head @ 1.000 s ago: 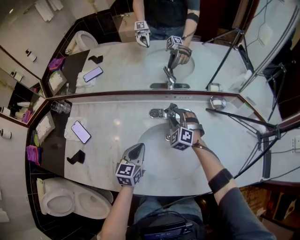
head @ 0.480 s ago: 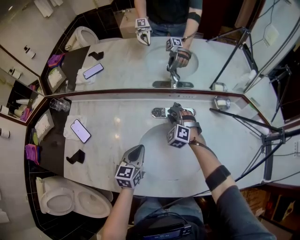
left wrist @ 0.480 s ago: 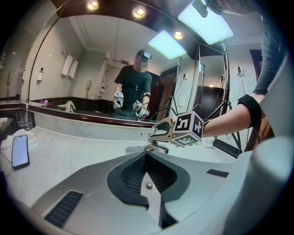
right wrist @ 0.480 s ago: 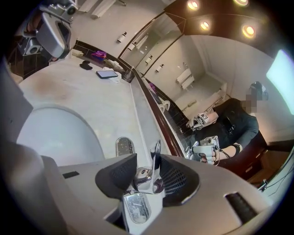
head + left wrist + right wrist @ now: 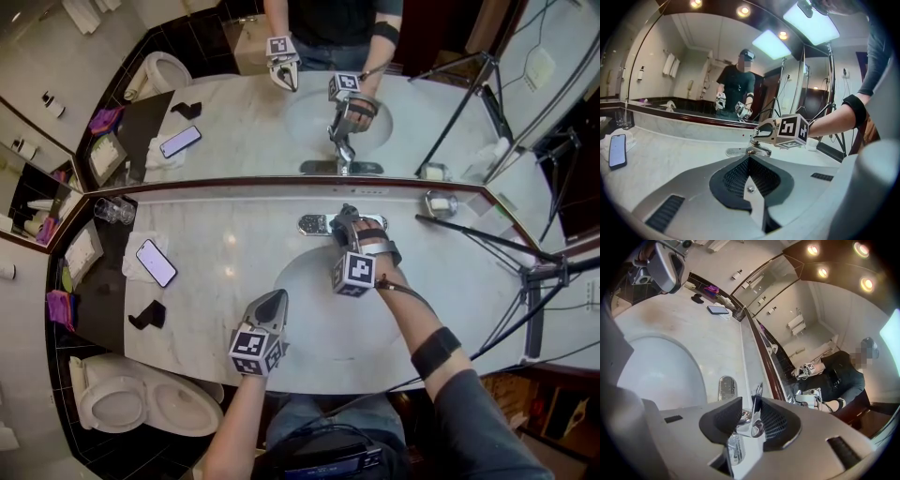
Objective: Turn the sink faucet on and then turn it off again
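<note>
The chrome faucet [image 5: 317,225] stands at the back rim of the oval sink basin [image 5: 300,281], below the mirror. My right gripper [image 5: 345,221] reaches over it. In the right gripper view its jaws have just been closing, and the thin upright faucet handle [image 5: 757,393] stands between the right gripper's [image 5: 747,411] pads. The handle lies close to the right pad, and a narrow gap shows at the left pad. My left gripper [image 5: 278,298] hovers over the basin's front rim, shut and empty. The left gripper [image 5: 749,159] points toward the faucet [image 5: 757,151].
A phone [image 5: 155,262] lies on a white cloth at the counter's left, with a glass [image 5: 117,211] behind it and a small black object [image 5: 148,314] in front. A metal cup [image 5: 436,203] and tripod legs [image 5: 487,244] stand right of the faucet. A toilet [image 5: 141,398] is lower left.
The right gripper has come down a little over the faucet and its jaws have narrowed around the handle. The left gripper has stayed in place.
</note>
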Demonstrator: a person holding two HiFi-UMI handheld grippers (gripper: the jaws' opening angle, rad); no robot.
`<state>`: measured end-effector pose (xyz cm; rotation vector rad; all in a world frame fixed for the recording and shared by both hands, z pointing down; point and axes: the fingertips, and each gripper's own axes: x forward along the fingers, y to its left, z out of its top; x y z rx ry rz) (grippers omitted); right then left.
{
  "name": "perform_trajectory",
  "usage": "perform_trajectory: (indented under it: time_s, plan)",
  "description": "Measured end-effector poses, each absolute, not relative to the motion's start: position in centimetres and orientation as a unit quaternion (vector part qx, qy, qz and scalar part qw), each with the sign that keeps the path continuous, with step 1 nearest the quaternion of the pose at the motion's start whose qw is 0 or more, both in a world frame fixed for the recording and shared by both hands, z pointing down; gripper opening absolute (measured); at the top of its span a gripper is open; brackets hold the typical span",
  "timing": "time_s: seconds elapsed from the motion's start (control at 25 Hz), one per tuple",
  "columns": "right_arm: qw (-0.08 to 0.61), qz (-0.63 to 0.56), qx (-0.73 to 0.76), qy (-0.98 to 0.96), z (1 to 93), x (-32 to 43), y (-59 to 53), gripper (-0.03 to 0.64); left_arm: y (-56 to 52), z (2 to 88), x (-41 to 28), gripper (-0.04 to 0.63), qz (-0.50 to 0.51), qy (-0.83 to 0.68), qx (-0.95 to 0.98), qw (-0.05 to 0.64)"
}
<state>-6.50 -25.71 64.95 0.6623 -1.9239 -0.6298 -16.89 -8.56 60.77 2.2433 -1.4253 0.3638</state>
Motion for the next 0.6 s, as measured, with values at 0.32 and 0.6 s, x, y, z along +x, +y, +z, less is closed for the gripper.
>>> perform_trajectory:
  time_s: [0.32, 0.6]
  plan:
    - [0.493, -0.285, 0.267, -0.777, 65.1, -6.6, -25.7, 0.124, -8.7, 61.1, -16.4, 0.003, 0.131, -0.515, 0.815, 0.231]
    - [0.518, -0.304, 0.239, -0.763, 66.4, -6.7, -24.9, 0.124, -8.8, 61.3, -16.4, 0.003, 0.130, -0.515, 0.814, 0.234]
